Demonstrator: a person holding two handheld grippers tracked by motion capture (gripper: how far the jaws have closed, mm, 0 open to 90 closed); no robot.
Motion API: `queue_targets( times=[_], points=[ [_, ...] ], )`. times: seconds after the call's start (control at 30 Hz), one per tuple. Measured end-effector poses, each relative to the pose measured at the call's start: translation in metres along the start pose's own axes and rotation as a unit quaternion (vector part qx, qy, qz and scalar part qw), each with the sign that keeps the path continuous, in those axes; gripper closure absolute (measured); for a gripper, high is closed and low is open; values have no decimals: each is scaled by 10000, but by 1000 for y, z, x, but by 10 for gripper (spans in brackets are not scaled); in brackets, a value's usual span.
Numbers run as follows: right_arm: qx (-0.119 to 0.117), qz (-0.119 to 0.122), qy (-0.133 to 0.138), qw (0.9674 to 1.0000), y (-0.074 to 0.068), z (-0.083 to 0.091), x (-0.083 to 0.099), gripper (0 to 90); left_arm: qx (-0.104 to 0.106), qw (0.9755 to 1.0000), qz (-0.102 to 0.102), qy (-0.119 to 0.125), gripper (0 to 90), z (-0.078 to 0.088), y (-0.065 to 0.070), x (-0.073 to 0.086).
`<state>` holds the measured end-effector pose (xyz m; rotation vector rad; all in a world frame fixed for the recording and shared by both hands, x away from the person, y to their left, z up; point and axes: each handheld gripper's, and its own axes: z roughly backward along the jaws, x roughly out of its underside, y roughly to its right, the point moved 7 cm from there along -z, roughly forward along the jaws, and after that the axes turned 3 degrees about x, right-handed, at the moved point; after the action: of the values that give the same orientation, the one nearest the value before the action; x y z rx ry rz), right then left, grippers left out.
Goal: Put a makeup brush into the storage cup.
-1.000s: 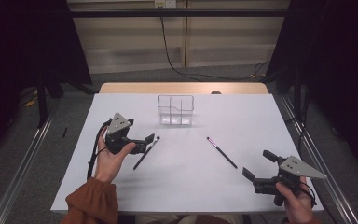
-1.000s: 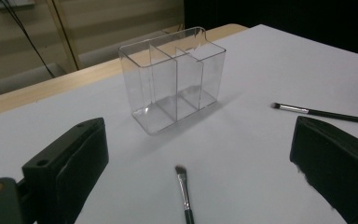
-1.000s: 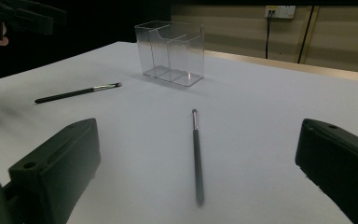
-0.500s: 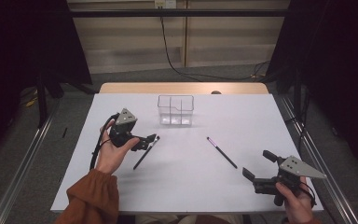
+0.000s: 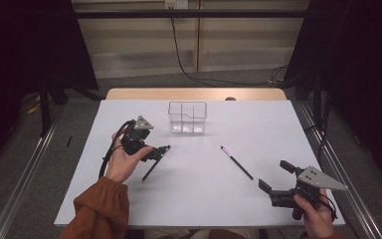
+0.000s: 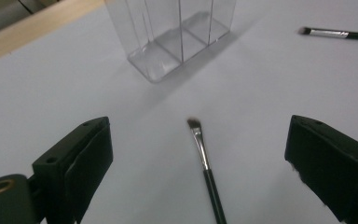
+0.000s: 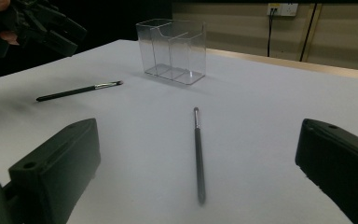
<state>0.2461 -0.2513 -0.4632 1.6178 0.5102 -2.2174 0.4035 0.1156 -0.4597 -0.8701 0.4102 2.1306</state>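
Observation:
A thin black makeup brush lies on the white table, left of centre. My left gripper hovers over its bristle end, open, and the brush lies between the jaws untouched. A second black brush lies right of centre. My right gripper stands open near the front right, pointing at that brush, a short way from its handle end. A clear compartmented organizer stands at the back centre, also visible ahead of the left gripper.
The right gripper view shows the left hand's gripper far off at top left, and the other brush below it. A wooden strip runs along the table's far edge. Metal rails flank the table.
My left gripper has shifted slightly away from the person, over the brush's bristle end. The right gripper and both brushes have stayed put.

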Motion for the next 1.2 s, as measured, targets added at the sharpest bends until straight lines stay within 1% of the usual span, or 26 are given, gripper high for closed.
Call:
queue_targets(
  times=[0.1, 0.13, 0.17, 0.23, 0.3, 0.4, 0.43, 0.47, 0.5, 0.63, 0.67, 0.7, 0.73, 0.77, 0.8, 0.87, 0.97, 1.0, 1.03, 1.07, 1.1, 1.13, 1.2],
  points=[
    [-4, 39, 0, 10000, 0, 0, 0, 0, 45, 9997, 92, -230, 83, -3, 0, 2],
    [-5, 11, -2, 10000, 0, 0, 0, 0, 101, 9994, 122, -301, 91, -5, 1, 3],
    [-5, 11, -2, 10000, 0, 0, 0, 0, 114, 9993, 114, -344, 91, -6, 2, 4],
    [-8, 26, -9, 10000, 0, 0, 0, 0, 14, 9986, 121, -519, 95, -9, 1, 6],
    [-12, 28, -11, 10000, 0, 0, 0, 0, 16, 9980, 141, -608, 95, -11, -1, 7],
    [-18, 26, -19, 10000, 0, 0, 1, 0, 67, 9965, 184, -807, 105, -14, -3, 8],
    [-19, 16, -27, 10000, 0, 0, 1, 0, 94, 9960, 164, -870, 110, -15, -4, 8],
    [-15, -2, -22, 10000, 0, 0, 1, 0, 69, 9956, 193, -914, 110, -15, -5, 9],
    [-16, -2, -23, 10000, 0, -1, 1, 0, 63, 9951, 181, -969, 110, -16, -6, 9],
    [-24, -1, -28, 10000, -1, -1, 1, 0, 113, 9922, 259, -1217, 120, -23, -7, 11],
    [-26, -4, -31, 10000, -1, -1, 1, 0, 156, 9904, 246, -1353, 118, -24, -8, 13],
    [-28, -6, -30, 10000, 0, -1, 1, 0, 195, 9891, 299, -1427, 117, -26, -7, 14],
    [-25, -7, -29, 10000, 0, -1, 1, 0, 235, 9870, 353, -1552, 111, -29, -7, 16],
    [-28, -3, -32, 10000, 0, -1, 1, 0, 269, 9857, 374, -1622, 89, -31, -6, 17],
    [-31, -1, -40, 10000, 0, -1, 1, 0, 283, 9851, 341, -1660, 84, -33, -5, 18],
    [-45, 3, -49, 10000, -1, -1, 1, 0, 216, 9832, 267, -1792, 84, -36, -6, 20],
    [-54, 2, -72, 10000, -1, -1, 2, 0, 326, 9792, 260, -1988, 83, -41, -5, 23],
    [-56, 1, -77, 10000, -1, -1, 2, 0, 331, 9780, 316, -2036, 81, -42, -4, 23],
    [-58, 1, -78, 10000, -1, -1, 2, 0, 356, 9764, 232, -2116, 78, -43, -4, 24],
    [-60, 4, -79, 10000, -1, -1, 2, 0, 386, 9751, 230, -2170, 78, -44, -4, 25],
    [-60, 0, -85, 9999, -1, -1, 2, 0, 391, 9741, 245, -2216, 78, -45, -3, 25],
    [-57, 11, -98, 9999, -1, -1, 2, 0, 396, 9730, 199, -2264, 78, -46, -3, 25],
    [-49, 0, -131, 9999, -1, -2, 3, 0, 407, 9716, 215, -2322, 79, -48, -2, 25]
  ],
)
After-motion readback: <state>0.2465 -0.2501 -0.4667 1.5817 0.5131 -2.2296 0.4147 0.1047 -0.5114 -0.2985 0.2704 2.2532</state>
